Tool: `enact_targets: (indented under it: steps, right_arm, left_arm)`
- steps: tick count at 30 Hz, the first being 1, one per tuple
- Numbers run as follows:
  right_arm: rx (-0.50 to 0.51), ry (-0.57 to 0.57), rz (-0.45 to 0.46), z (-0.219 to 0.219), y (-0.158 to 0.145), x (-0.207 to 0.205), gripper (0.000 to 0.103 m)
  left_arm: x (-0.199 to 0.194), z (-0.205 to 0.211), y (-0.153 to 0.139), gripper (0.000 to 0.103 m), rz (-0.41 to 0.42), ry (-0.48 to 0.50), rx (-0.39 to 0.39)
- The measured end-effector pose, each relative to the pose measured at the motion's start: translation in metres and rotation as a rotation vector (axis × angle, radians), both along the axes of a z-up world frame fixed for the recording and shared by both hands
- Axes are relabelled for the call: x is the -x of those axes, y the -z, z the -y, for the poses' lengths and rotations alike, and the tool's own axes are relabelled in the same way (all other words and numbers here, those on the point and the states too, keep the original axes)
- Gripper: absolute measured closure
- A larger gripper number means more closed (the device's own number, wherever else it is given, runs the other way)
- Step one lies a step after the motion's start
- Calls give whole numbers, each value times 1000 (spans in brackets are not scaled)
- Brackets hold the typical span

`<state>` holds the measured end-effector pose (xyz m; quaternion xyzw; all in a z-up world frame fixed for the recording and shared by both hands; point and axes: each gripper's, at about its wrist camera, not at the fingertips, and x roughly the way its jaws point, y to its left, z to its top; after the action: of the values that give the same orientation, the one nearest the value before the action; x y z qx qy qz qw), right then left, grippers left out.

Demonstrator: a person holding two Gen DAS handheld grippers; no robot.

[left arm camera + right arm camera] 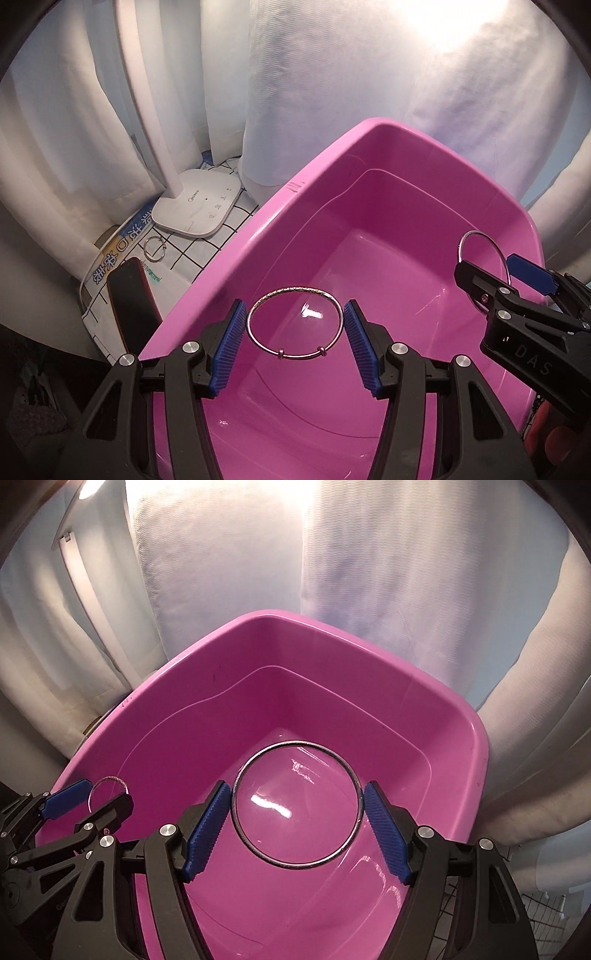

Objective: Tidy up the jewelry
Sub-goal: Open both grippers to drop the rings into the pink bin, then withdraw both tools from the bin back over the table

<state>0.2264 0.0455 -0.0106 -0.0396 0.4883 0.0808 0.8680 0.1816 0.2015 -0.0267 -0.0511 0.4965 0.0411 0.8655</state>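
Observation:
My left gripper (295, 325) is shut on a silver bangle (295, 288) with a twisted top and two small beads, its blue pads (231, 347) pressing both sides. It hangs over the inside of a pink plastic basin (258, 225). My right gripper (297, 805) is shut on a larger plain dark metal bangle (295, 743), also above the basin (476, 760). Each gripper shows in the other's view: the right gripper (491, 273) with its bangle (480, 233), the left gripper (92, 794) with its bangle (110, 779). The basin floor looks bare.
Left of the basin, a gridded cloth holds another metal ring (154, 249), a white lamp base (199, 206) and a black flat object (133, 306). White curtains (332, 572) hang close behind the basin.

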Motion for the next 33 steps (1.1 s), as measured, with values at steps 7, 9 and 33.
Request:
enact_targets:
  steps: [7, 9, 33]
  right_arm:
    - [12, 23, -39, 4, 9, -7, 30]
    - [20, 25, -40, 4, 9, -8, 30]
    - [-14, 78, 129, 22, -38, 32, 30]
  left_arm:
    - [-6, -2, 5, 32, -37, 9, 28]
    - [-6, 2, 5, 25, -41, 20, 13]
    - [18, 5, -38, 12, 72, 15, -8]
